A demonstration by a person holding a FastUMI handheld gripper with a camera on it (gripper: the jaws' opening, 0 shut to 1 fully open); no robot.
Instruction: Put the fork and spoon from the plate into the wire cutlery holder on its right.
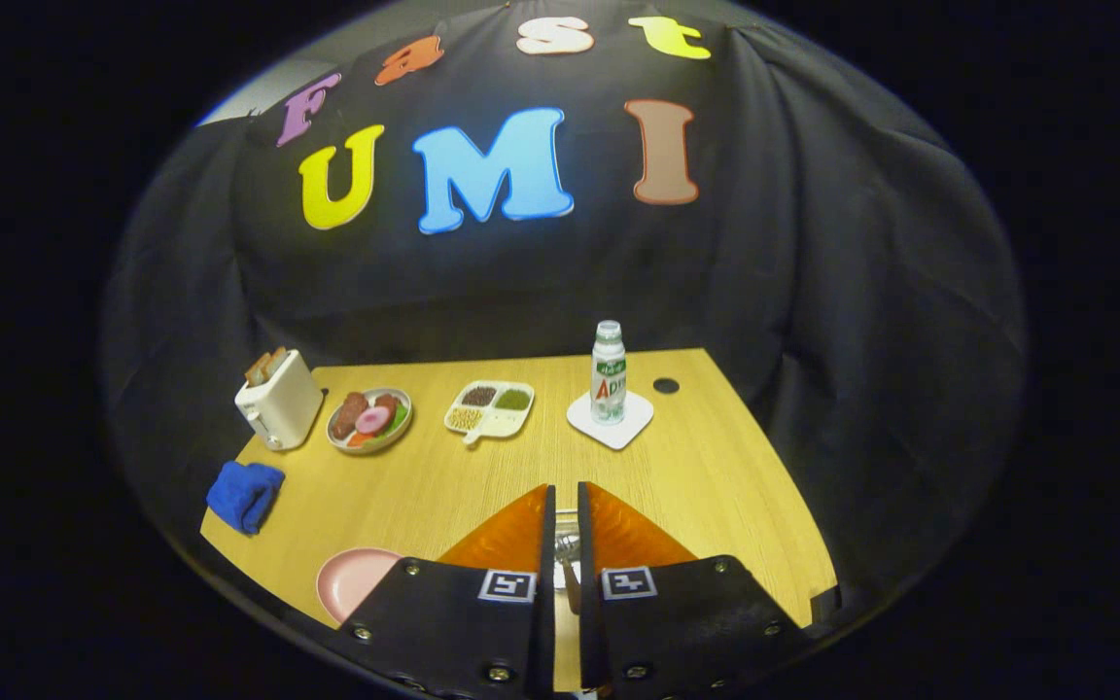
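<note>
While the hand-held gripper (565,506) sits nearly closed over the surface's near edge, something metallic, maybe cutlery, shows between its fingers; can't tell if it's gripped. Plate (354,578) lies just left. Holder's location unclear.

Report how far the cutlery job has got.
Done: nothing I can confirm. In hand: the gripper has its fingers closed on a slim metal utensil, fork or spoon unclear, right of the round pink plate. Left: delivering it, then any remaining cutlery.

tool (565,501) fingers nearly closed, something metallic between | pink plate (351,578) beside
</note>
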